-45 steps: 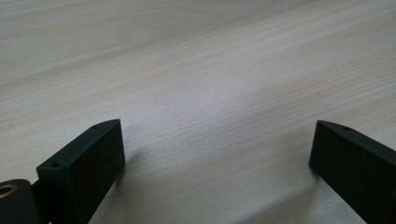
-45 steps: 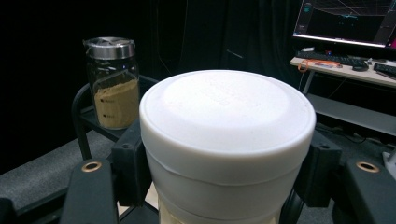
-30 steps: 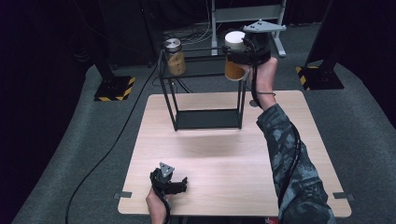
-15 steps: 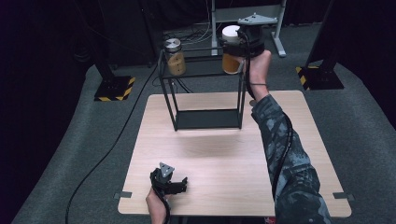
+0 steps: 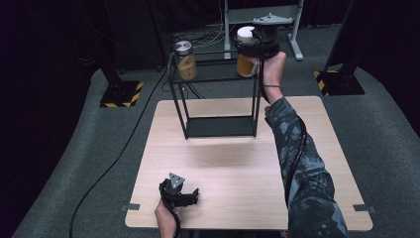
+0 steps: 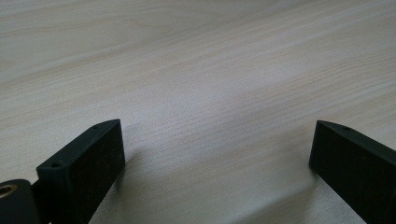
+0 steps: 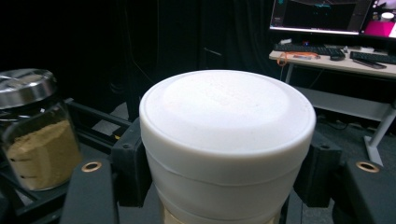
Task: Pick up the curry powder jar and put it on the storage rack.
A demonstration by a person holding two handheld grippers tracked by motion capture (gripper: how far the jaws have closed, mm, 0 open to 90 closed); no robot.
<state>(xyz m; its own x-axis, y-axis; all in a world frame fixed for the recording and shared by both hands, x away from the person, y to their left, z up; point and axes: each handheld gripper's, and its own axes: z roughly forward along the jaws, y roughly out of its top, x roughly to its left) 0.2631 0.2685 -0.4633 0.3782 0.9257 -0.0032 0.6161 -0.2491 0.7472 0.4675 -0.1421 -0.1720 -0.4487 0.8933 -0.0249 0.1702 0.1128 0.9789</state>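
Observation:
A jar with a white lid (image 5: 244, 35) and amber contents is held at the right end of the black wire rack's (image 5: 218, 79) top shelf, with my right gripper (image 5: 249, 48) shut on it. In the right gripper view the white lid (image 7: 226, 121) sits between the two jaws. A glass jar with a metal lid (image 5: 184, 61) and brown powder stands at the shelf's left end, also seen in the right gripper view (image 7: 33, 130). My left gripper (image 5: 179, 192) rests open at the near edge of the wooden table (image 5: 223, 163); its jaws (image 6: 215, 163) stand wide over bare wood.
The rack stands at the table's far side, with a dark bottom shelf (image 5: 220, 126). Yellow-and-black striped stand bases (image 5: 119, 94) (image 5: 339, 82) sit on the floor beside the table. A cable (image 5: 114, 158) runs along the floor at left. A desk with a monitor and keyboard (image 7: 327, 46) lies behind.
My right gripper has carried the white-lidded jar a little left and farther away, to the rack's top shelf. The left gripper has stayed put.

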